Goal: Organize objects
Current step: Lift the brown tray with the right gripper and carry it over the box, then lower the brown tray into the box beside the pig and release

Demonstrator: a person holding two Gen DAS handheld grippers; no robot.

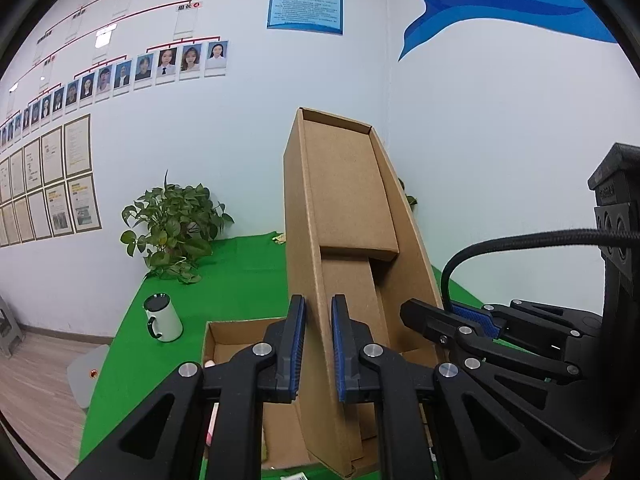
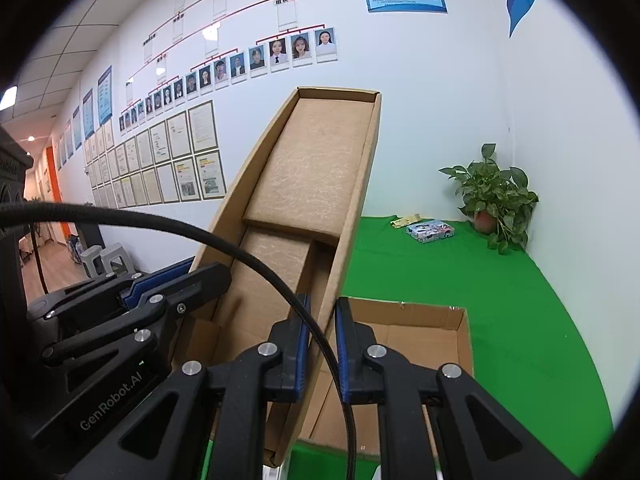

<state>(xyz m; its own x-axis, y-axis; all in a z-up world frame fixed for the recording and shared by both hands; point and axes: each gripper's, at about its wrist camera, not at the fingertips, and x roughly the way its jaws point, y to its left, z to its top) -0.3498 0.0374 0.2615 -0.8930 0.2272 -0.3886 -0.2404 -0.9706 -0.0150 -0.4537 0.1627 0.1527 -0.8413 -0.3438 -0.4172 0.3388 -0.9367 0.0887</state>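
Observation:
A long brown cardboard lid (image 1: 344, 184) is held upright and tilted above an open cardboard box (image 1: 236, 336) on the green table. My left gripper (image 1: 318, 344) is shut on the lid's left side wall. My right gripper (image 2: 322, 344) is shut on the lid's right side wall (image 2: 352, 216); it also shows in the left wrist view (image 1: 472, 320). The lid's hollow inside faces both cameras. The open box shows in the right wrist view (image 2: 424, 344) below the lid. The left gripper shows at the left of the right wrist view (image 2: 132, 292).
A white mug (image 1: 164, 318) stands on the green cloth (image 1: 224, 280) left of the box. A potted plant (image 1: 176, 224) sits in the back corner. A small printed box (image 2: 430, 231) and a wrapper (image 2: 404, 221) lie near the wall. A black cable (image 2: 200, 236) crosses the right wrist view.

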